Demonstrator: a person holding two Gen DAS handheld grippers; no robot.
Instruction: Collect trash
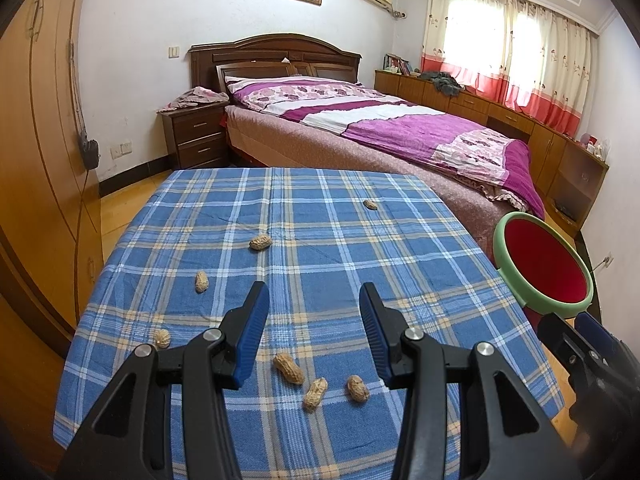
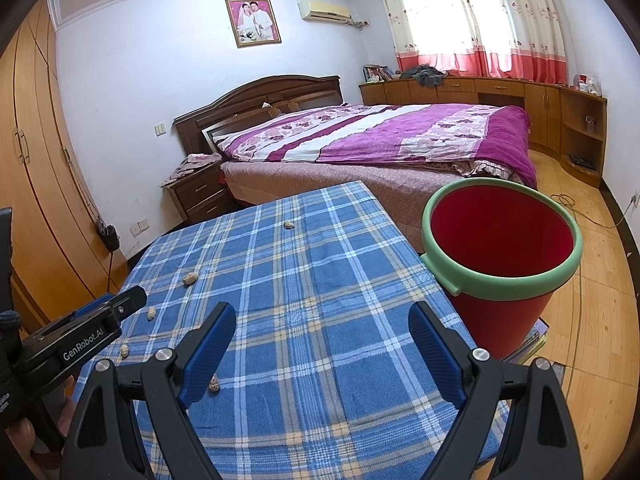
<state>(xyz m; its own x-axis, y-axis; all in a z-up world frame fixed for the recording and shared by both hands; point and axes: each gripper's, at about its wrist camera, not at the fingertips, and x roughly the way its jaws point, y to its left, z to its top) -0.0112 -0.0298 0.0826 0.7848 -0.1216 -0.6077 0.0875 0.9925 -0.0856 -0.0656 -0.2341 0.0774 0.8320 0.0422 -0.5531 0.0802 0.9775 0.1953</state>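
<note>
while both the left hand-held gripper (image 1: 310, 328) and right hand-held gripper (image 2: 322, 340) gape wide (holding nothing), knobbly peanut shells (image 1: 288, 367) dot the plaid-clothed counter (image 1: 320, 240) beside a round red bucket (image 2: 500, 248).

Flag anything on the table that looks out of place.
Peanuts in their shells lie scattered loose across the blue plaid tablecloth, seven visible from the left wrist view. None are in the red bucket beside the table. Nothing looks spilled or damaged otherwise.

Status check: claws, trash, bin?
Left claw open, empty, over the table. Right claw open, empty. Seven peanuts loose on the checked cloth, none picked. Red bin beside the table, nothing blocking.
</note>
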